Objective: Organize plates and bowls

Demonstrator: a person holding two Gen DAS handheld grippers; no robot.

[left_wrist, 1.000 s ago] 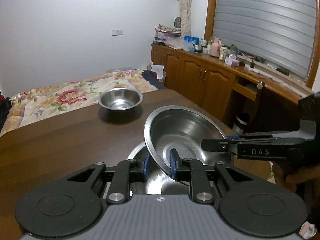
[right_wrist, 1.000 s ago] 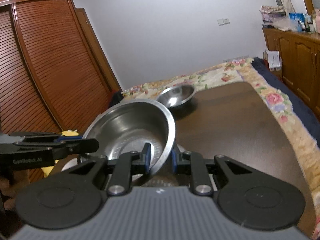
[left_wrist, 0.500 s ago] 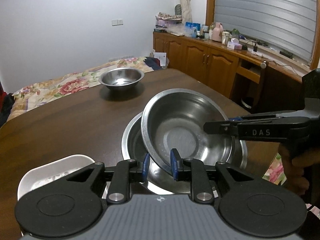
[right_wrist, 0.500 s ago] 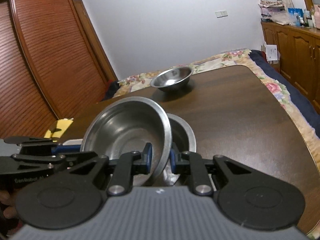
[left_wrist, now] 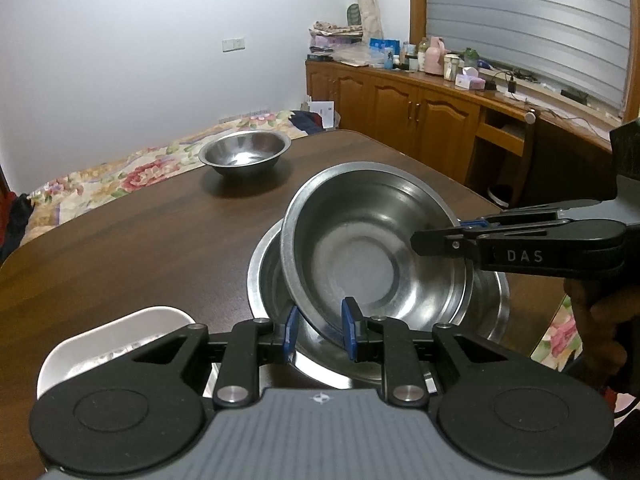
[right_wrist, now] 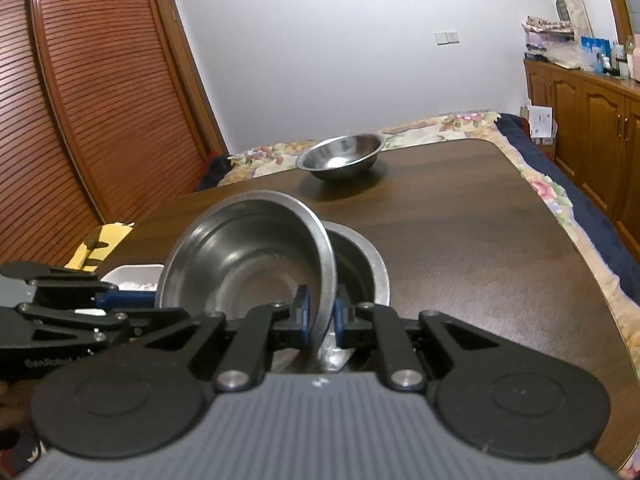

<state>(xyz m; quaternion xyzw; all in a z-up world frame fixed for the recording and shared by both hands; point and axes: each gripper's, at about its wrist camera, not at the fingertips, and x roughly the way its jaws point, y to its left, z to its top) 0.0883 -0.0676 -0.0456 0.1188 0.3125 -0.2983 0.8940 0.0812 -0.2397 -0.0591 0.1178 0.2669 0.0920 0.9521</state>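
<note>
A steel bowl (left_wrist: 360, 248) (right_wrist: 248, 264) hangs tilted just over a wider steel bowl (left_wrist: 492, 300) (right_wrist: 368, 264) that rests on the brown table (left_wrist: 140, 248). My left gripper (left_wrist: 319, 328) (right_wrist: 120, 300) is shut on the tilted bowl's near rim in the left wrist view. My right gripper (right_wrist: 320, 312) (left_wrist: 460, 234) pinches the opposite rim, its jaws closing tight on the thin metal edge. Whether the tilted bowl touches the wider one is hidden. A third steel bowl (left_wrist: 244, 152) (right_wrist: 340, 156) stands alone at the table's far end.
A white dish (left_wrist: 108, 340) (right_wrist: 136, 274) sits on the table beside my left gripper. A yellow item (right_wrist: 104, 240) lies at the table's left edge. A floral bed (left_wrist: 120, 172) lies beyond the table, wooden cabinets (left_wrist: 420, 120) on the right, a louvred wardrobe (right_wrist: 80, 100) on the left.
The tilted bowl has come down with both grippers toward the wider bowl. The white dish has come into view. The right jaws have narrowed on the rim.
</note>
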